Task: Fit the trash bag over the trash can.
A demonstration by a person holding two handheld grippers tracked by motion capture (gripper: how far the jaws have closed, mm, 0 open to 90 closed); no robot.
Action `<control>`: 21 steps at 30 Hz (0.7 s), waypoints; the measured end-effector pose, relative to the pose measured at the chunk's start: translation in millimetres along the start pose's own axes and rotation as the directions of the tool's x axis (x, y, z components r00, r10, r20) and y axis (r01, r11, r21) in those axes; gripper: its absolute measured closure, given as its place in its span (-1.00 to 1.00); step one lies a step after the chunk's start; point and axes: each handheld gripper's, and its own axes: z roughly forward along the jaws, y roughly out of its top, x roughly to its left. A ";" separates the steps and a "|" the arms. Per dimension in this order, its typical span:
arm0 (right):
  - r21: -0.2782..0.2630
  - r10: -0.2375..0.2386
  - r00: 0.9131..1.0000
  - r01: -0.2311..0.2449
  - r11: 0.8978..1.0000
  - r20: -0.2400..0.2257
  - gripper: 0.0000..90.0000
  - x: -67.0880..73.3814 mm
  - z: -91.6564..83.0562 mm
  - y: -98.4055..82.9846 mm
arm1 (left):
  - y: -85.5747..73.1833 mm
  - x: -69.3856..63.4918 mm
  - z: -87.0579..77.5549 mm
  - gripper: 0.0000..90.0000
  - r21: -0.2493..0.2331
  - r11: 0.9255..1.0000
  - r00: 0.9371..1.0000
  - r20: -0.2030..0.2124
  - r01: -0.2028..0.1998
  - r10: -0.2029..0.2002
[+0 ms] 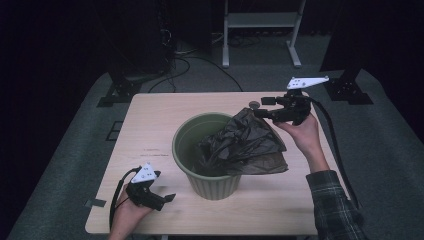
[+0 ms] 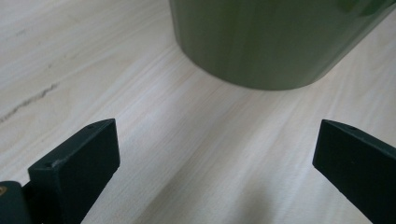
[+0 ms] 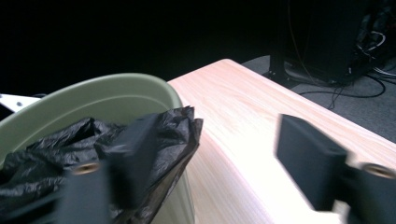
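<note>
A green plastic bin (image 1: 215, 184) stands in the middle of the wooden table (image 1: 150, 120). A crumpled black bag (image 1: 245, 142) hangs half inside it and drapes over its right rim. My right gripper (image 1: 260, 107) hovers at the bag's top far corner. In the right gripper view its jaws (image 3: 219, 154) stand apart, and the bag (image 3: 56, 144) lies against the outer side of the left one, over the bin's rim (image 3: 107, 93). My left gripper (image 1: 167, 200) rests low near the front left edge, open (image 2: 215, 158) and pointing at the bin's base (image 2: 261, 42).
A small dark round object (image 1: 254, 104) lies on the table behind the bin. Beyond the far edge are black stand feet (image 1: 117, 92), floor cables (image 1: 185, 60) and a white frame (image 1: 260, 20). Bare tabletop lies left of the bin.
</note>
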 end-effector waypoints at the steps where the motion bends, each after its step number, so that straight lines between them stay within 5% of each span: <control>1: -0.001 0.006 1.000 -0.006 1.000 0.005 -0.62 -0.5 -0.1 0.6 | 2.0 -0.3 -3.2 -1.00 -0.006 1.000 1.000 0.006 -0.004 0.004; 6: -0.014 0.010 1.000 -0.010 1.000 0.020 -0.75 -0.7 0.1 1.8 | 13.5 -2.1 -20.7 -1.00 -0.023 1.000 0.998 0.053 -0.016 0.017; 21: -0.007 0.016 0.999 -0.016 1.000 0.029 -0.76 -3.3 -0.4 3.3 | 76.6 -20.0 -72.9 -1.00 -0.053 0.995 0.979 0.181 -0.085 0.093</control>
